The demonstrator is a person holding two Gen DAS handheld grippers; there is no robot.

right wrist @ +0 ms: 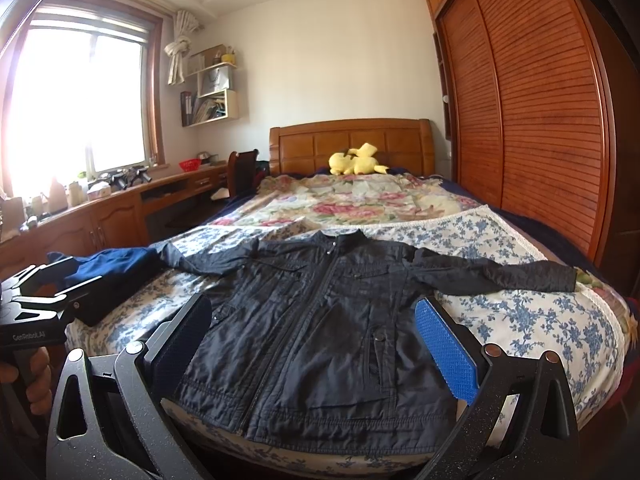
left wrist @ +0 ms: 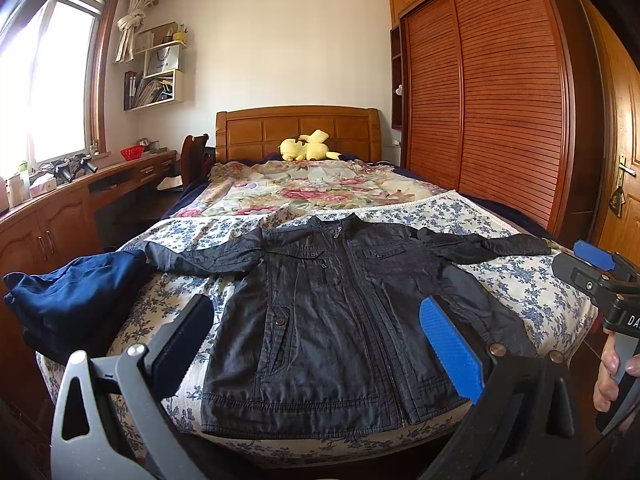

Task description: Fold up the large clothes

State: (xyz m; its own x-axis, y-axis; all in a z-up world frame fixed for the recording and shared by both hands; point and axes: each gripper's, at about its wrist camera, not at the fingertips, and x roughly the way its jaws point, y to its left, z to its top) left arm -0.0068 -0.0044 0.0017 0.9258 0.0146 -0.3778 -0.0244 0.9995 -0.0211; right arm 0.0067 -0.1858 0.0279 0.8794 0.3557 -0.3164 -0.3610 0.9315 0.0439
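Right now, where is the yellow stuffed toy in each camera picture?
Left wrist view: the yellow stuffed toy lies just left of centre, upper half, against the wooden headboard.
Right wrist view: the toy sits a bit right of centre, upper half, against the same headboard.
Shared landmark: the black jacket spread flat on the bed, nearer the camera than the toy in both.
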